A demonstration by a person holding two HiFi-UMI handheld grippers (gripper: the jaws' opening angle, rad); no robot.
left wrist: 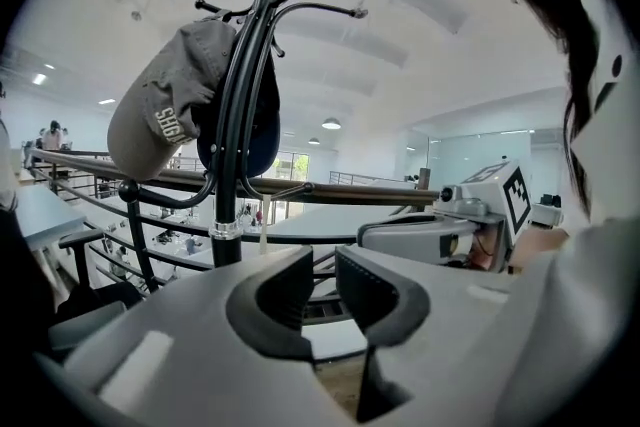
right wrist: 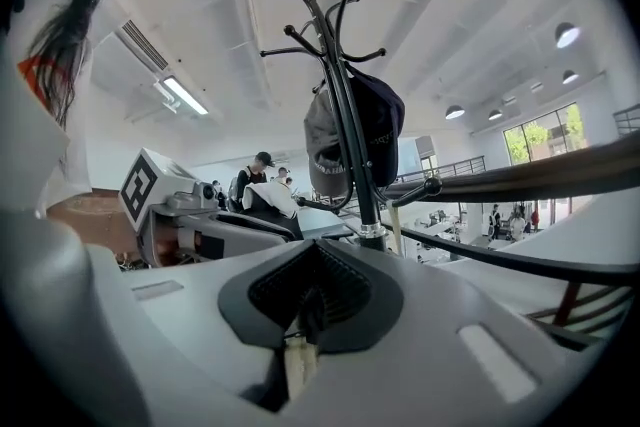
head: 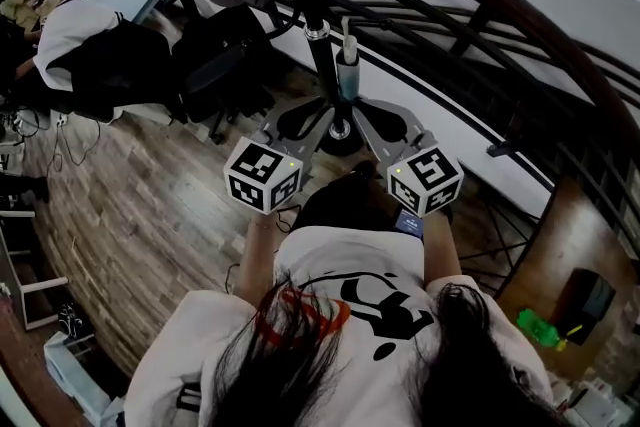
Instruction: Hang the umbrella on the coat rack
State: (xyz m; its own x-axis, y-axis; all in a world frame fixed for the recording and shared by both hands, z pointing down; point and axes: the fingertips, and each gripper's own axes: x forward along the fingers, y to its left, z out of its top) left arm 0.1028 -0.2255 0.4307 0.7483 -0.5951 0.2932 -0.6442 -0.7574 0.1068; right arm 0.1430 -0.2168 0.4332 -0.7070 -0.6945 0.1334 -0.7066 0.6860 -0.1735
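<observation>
Umbrella (head: 345,203): taken to be the dark bundle at lower centre of the head view, just below and between the two marker cubes and near the foot of the coat rack (head: 322,50); its detail cannot be made out. Right gripper (right wrist: 310,293): jaws pressed together, with a thin pale strip (right wrist: 293,363) pinched between them and showing beneath the pads. Whether the strip belongs to the umbrella cannot be told. Left gripper (left wrist: 318,300): jaws apart, nothing between them, and the railing (left wrist: 330,187) shows through the gap. The coat rack stands upright near the centre of both gripper views, beside the railing. It carries a grey cap (left wrist: 165,110) and a dark cap (left wrist: 262,130) on its upper hooks.
</observation>
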